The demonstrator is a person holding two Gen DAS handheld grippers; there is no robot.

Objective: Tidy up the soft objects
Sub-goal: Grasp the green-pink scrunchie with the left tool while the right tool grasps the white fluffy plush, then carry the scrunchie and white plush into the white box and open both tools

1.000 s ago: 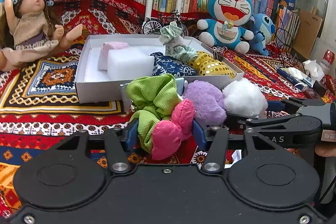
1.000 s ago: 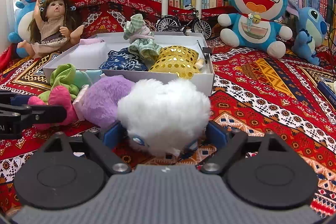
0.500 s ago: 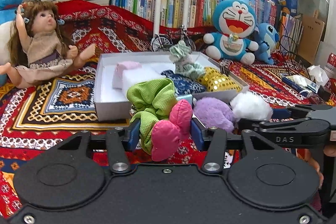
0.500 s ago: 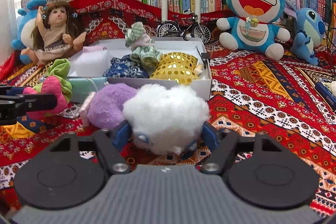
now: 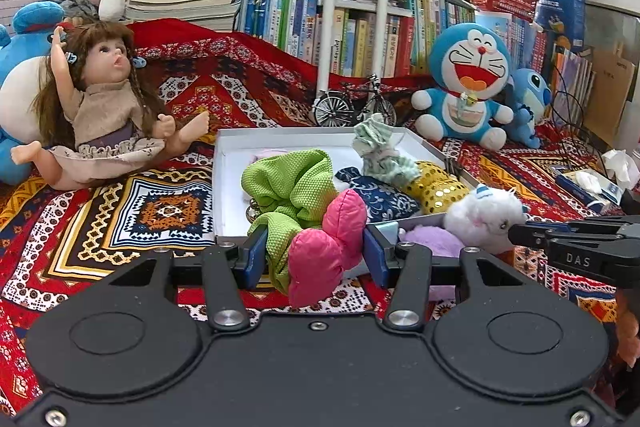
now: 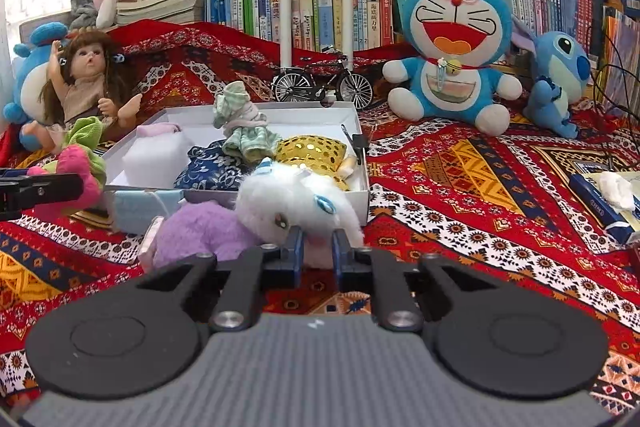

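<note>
- The left gripper (image 5: 314, 253), low centre of its view, is clamped on a pink-and-green fabric toy (image 5: 316, 227), held in front of the white box (image 5: 219, 187).
- The right gripper (image 6: 316, 251) is closing, its 2 jaws pinching the lower edge of a white fluffy toy (image 6: 296, 199), centre frame, just before the box's front wall.
- A purple plush (image 6: 200, 231) lies touching the white one, on the patterned cloth (image 6: 460, 187).
- Both toys look light and squashy; I'd judge a deep pinch through the body safer than fur alone, which may slip.
</note>
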